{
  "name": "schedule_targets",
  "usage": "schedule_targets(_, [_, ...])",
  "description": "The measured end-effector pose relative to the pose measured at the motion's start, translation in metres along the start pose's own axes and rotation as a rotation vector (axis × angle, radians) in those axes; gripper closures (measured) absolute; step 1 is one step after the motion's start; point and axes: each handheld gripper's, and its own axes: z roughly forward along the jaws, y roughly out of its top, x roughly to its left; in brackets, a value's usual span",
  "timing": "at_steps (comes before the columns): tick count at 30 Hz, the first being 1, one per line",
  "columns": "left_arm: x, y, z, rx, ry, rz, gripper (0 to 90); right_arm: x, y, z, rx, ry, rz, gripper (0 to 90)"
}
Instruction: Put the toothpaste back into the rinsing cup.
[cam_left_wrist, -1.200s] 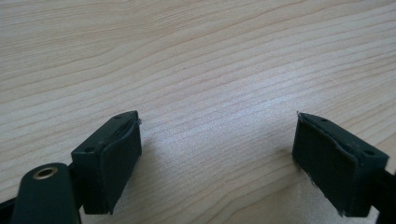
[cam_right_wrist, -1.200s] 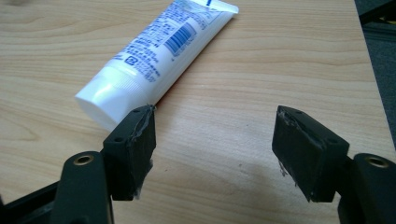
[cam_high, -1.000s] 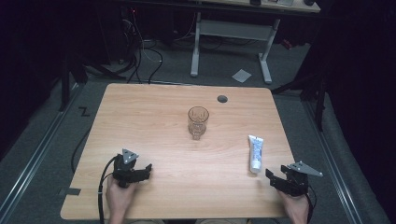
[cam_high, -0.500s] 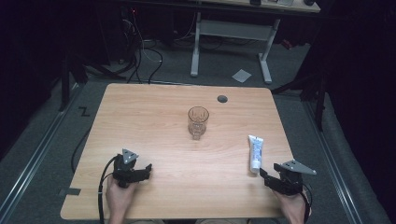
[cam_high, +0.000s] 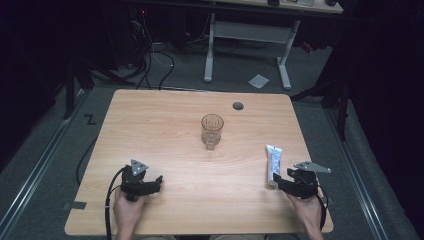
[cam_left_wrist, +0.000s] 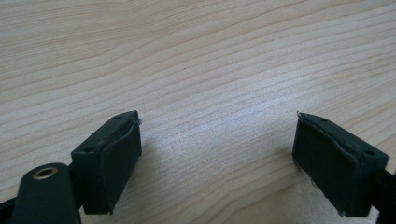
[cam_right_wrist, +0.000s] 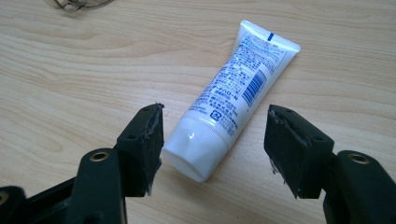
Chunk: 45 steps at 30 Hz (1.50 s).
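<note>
Right gripper view: white capped tube (cam_right_wrist: 233, 105), barcode up.

Right claw (cam_high: 278, 183) sits just beside the white tube (cam_high: 273, 162) on the table (cam_high: 165, 125).

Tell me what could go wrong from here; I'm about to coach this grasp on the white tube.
1. The right gripper is open around the cap end of the tube, which lies at an angle between the jaws; closing there may pinch the round cap and let it slip out or swing.
2. Squeezing the soft body instead could force paste toward the cap.
3. The glass stands upright mid-table; a wide swing with the tube might tip it.
</note>
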Motion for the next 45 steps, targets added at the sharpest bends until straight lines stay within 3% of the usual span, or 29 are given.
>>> schedule_targets(12, [0.000, 0.000, 0.000, 0.000, 0.000, 0.000, 15.9, 0.000, 0.021, 0.020, 0.060, -0.050, -0.001, 35.9])
schedule_targets(18, [0.000, 0.000, 0.000, 0.000, 0.000, 0.000, 15.9, -0.005, 0.028, 0.028, 0.086, -0.059, 0.030, 35.3])
schedule_targets(34, [0.000, 0.000, 0.000, 0.000, 0.000, -0.001, 15.9, -0.007, 0.051, 0.052, 0.161, -0.091, 0.039, 34.0])
schedule_targets(45, [0.000, 0.000, 0.000, 0.000, 0.001, -0.001, 15.8, -0.015, 0.061, 0.070, 0.229, -0.122, 0.080, 33.9])
